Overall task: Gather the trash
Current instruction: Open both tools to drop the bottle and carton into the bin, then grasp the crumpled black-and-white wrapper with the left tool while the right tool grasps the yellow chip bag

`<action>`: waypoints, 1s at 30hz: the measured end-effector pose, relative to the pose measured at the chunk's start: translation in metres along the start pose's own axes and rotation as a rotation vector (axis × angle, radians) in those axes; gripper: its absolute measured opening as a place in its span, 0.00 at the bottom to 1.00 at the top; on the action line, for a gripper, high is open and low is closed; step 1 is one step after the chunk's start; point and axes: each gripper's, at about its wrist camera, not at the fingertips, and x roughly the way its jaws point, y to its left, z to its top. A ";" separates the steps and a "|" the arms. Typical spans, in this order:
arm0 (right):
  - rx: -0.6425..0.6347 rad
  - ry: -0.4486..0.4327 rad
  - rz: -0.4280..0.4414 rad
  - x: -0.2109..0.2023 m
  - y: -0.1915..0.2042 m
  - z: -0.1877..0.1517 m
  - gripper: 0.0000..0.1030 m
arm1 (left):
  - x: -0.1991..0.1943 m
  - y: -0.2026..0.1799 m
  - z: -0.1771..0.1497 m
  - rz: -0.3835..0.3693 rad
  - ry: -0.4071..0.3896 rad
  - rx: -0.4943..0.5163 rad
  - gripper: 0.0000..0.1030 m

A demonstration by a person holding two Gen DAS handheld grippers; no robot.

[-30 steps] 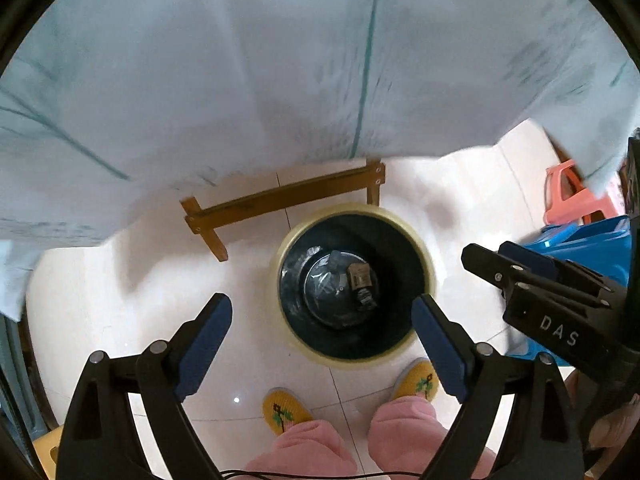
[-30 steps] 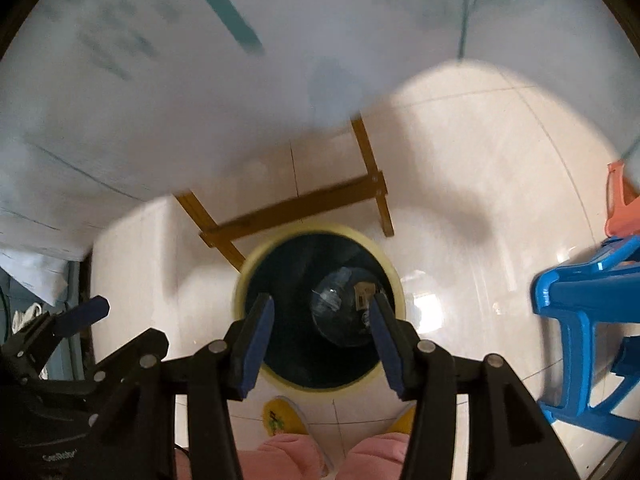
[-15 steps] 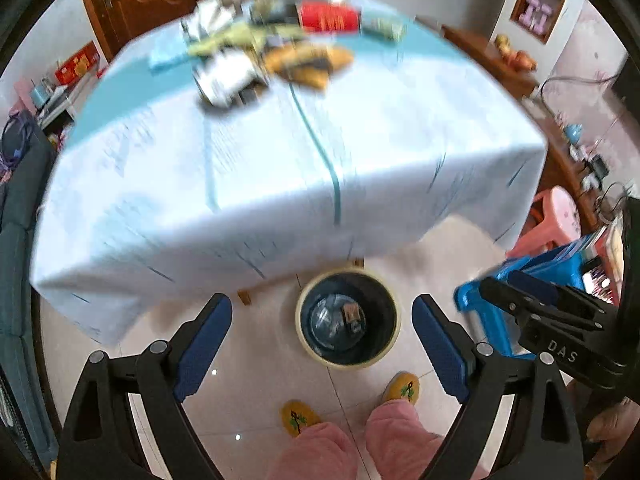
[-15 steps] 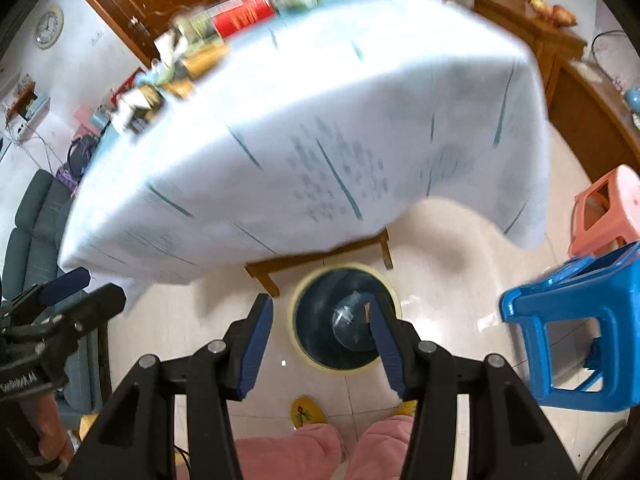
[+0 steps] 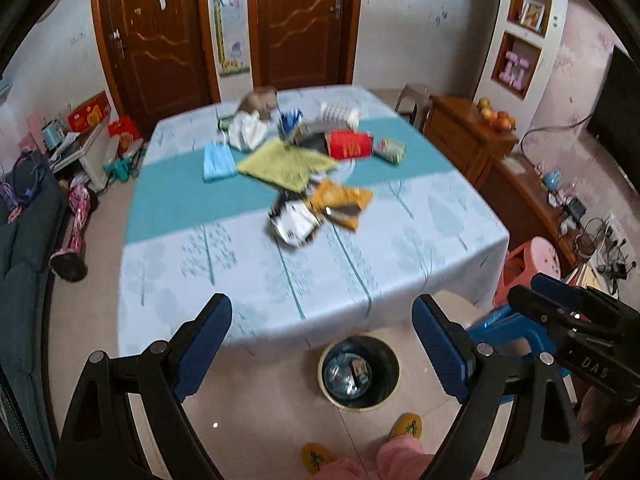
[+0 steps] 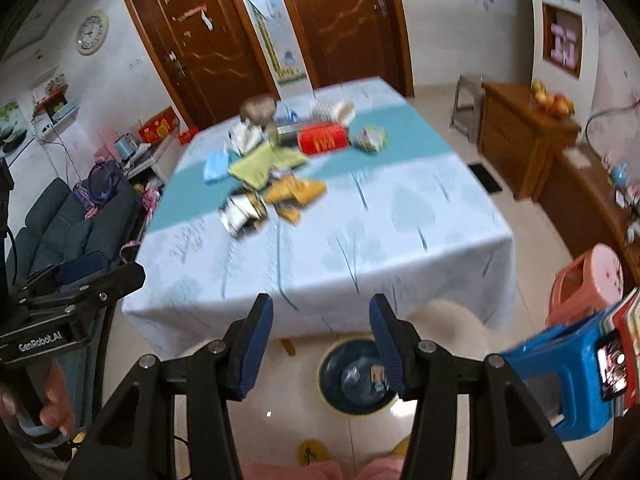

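Note:
A round bin [image 5: 359, 374] with a yellow rim stands on the floor in front of the table [image 5: 224, 248]; some trash lies inside it, and it shows in the right wrist view too [image 6: 356, 380]. On the tablecloth lies a heap of trash: a white wrapper [image 5: 295, 224], an orange packet [image 5: 340, 200], a green cloth [image 5: 286, 164], a red box [image 5: 350, 145] and a blue mask [image 5: 218, 162]. My left gripper [image 5: 322, 342] hangs high above the table's near edge, open and empty. My right gripper [image 6: 322, 338] is also open, jaws about half apart, with nothing between them.
A blue plastic stool [image 6: 568, 376] and a pink stool [image 6: 588, 280] stand at the right. A wooden cabinet [image 5: 468, 140] lines the right wall, a dark sofa [image 6: 68, 220] the left. Two brown doors [image 5: 304, 20] are behind the table. A person's slippers [image 5: 406, 426] show below.
Both grippers have risen from just above the bin to well over table height and tilted up. The tabletop and its trash heap have come into view. Neither gripper's opening changed.

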 end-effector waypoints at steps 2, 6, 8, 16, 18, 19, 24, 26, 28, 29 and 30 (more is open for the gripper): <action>-0.002 -0.031 -0.007 -0.010 0.007 0.008 0.49 | -0.008 0.007 0.004 -0.005 -0.015 0.002 0.88; 0.010 -0.074 -0.019 -0.023 0.020 0.019 0.49 | -0.024 0.024 0.008 -0.008 -0.042 0.015 0.88; 0.010 -0.091 -0.017 -0.027 0.027 0.020 0.49 | -0.030 0.033 0.007 -0.002 -0.061 0.019 0.88; -0.064 -0.090 -0.015 -0.022 0.061 0.023 0.49 | -0.028 0.065 0.009 0.026 -0.080 -0.006 0.88; -0.084 -0.092 -0.008 -0.021 0.067 0.025 0.49 | -0.028 0.070 0.010 0.039 -0.081 -0.015 0.88; -0.099 -0.093 -0.005 -0.021 0.071 0.027 0.49 | -0.028 0.072 0.011 0.042 -0.082 -0.021 0.88; -0.159 -0.099 0.012 -0.019 0.088 0.039 0.49 | -0.029 0.083 0.014 0.055 -0.074 -0.040 0.88; -0.166 -0.095 0.020 -0.016 0.092 0.044 0.49 | -0.028 0.085 0.014 0.053 -0.065 -0.045 0.88; -0.167 -0.084 0.032 -0.011 0.094 0.047 0.49 | -0.024 0.086 0.016 0.052 -0.049 -0.046 0.88; -0.169 -0.077 0.036 -0.009 0.095 0.048 0.49 | -0.022 0.086 0.016 0.052 -0.043 -0.047 0.88; -0.176 -0.068 0.039 -0.005 0.096 0.050 0.49 | -0.018 0.086 0.018 0.053 -0.035 -0.051 0.88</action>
